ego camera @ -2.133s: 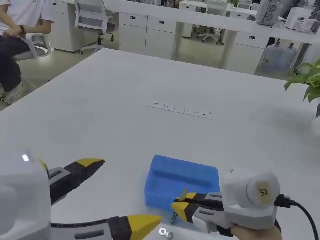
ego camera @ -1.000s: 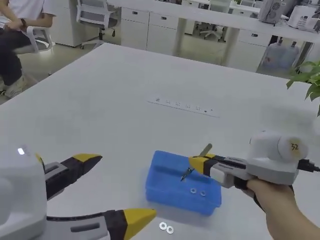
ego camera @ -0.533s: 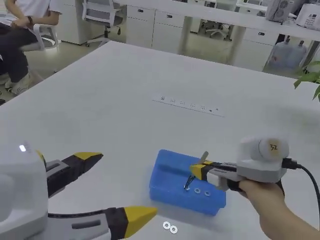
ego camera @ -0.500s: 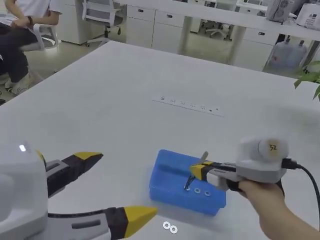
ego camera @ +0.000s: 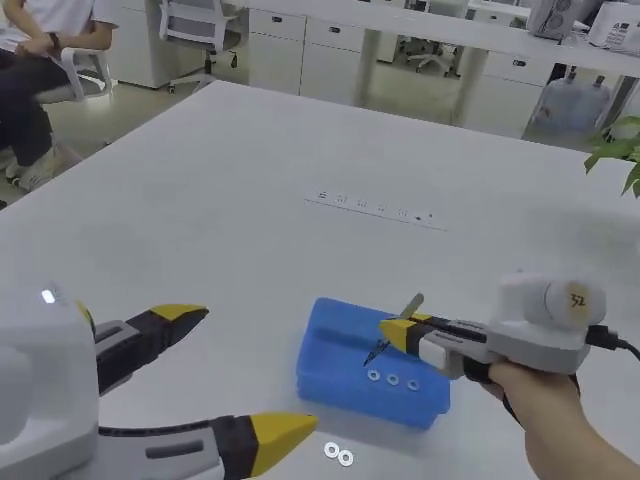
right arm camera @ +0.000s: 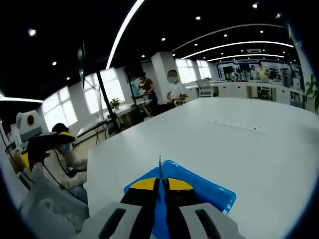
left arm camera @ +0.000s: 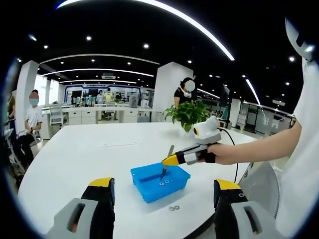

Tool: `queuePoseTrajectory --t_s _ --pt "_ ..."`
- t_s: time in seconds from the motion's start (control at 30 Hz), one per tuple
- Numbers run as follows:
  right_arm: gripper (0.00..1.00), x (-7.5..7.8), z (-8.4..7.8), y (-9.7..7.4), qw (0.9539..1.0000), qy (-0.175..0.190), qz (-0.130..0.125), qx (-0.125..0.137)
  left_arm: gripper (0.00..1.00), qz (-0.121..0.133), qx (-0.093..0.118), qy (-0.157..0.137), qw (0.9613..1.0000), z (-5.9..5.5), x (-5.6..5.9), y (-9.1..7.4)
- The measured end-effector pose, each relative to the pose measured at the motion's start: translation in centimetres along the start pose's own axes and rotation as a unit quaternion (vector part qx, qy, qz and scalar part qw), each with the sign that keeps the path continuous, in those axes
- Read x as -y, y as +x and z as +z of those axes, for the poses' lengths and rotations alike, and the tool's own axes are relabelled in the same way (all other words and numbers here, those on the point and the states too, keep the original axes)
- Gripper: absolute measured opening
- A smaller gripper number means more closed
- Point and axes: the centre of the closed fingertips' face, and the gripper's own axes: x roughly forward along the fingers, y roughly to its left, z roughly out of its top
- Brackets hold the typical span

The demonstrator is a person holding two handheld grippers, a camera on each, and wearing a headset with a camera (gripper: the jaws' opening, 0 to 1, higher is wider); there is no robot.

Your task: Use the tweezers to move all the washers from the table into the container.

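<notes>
A blue container (ego camera: 335, 345) sits near the table's front edge, with three washers (ego camera: 392, 380) in it. Two more washers (ego camera: 339, 454) lie on the table just in front of it. My right gripper (ego camera: 397, 334) is shut on the tweezers (ego camera: 378, 349), whose tip hangs just above the container's inside. Seen from that gripper, the tweezers (right arm camera: 160, 172) stand between the yellow jaws of the right gripper (right arm camera: 160, 183) over the container (right arm camera: 209, 191). My left gripper (ego camera: 235, 375) is open, left of the container (left arm camera: 149, 186). From it I see the loose washers (left arm camera: 173, 208) and the right gripper (left arm camera: 174, 160).
The white table (ego camera: 250, 200) has a strip of sockets (ego camera: 375, 210) set in its middle. A potted plant (ego camera: 620, 150) stands at the right edge. A person sits on a chair (ego camera: 40, 60) at far left, and other people stand beyond the table.
The right gripper has carried the tweezers from the table in front of the container to over it. A third washer now lies inside. The gripper has risen slightly.
</notes>
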Motion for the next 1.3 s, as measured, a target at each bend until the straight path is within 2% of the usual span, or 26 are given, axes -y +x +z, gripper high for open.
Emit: queuePoseTrajectory --t_s 0.23,0.3,0.37,0.63,0.83,0.97,1.3 --pt "0.02 -3.1 0.6 -1.7 0.999 0.0 0.038 0.023 0.83 -0.005 -0.003 -0.001 1.0 -0.2 0.2 0.2" --pt "0.02 -3.9 0.2 -1.8 0.9986 -0.001 0.049 0.017 0.83 -0.01 -0.004 0.001 0.9999 -0.2 0.4 0.3" --pt "0.02 -4.9 -0.7 -1.8 0.998 -0.01 0.062 0.0 0.83 -0.014 -0.004 0.001 0.9999 -0.2 0.6 0.4" --pt "0.02 -6.0 -5.1 -1.4 0.9954 -0.003 0.077 -0.057 0.83 -0.023 -0.009 0.006 0.9997 -0.3 1.0 0.5" --pt "0.02 -6.4 -7.0 -1.1 0.9932 -0.007 0.078 -0.086 0.82 -0.023 -0.012 0.006 0.9996 -0.5 1.1 0.4" --pt "0.02 -6.4 -7.5 -0.9 0.9925 -0.011 0.076 -0.096 0.82 -0.025 -0.013 0.006 0.9996 -0.6 1.2 0.4" --pt "0.03 -6.8 -7.8 -0.7 0.9879 -0.069 0.072 -0.119 0.82 -0.026 -0.016 0.008 0.9995 -0.7 1.5 0.4"
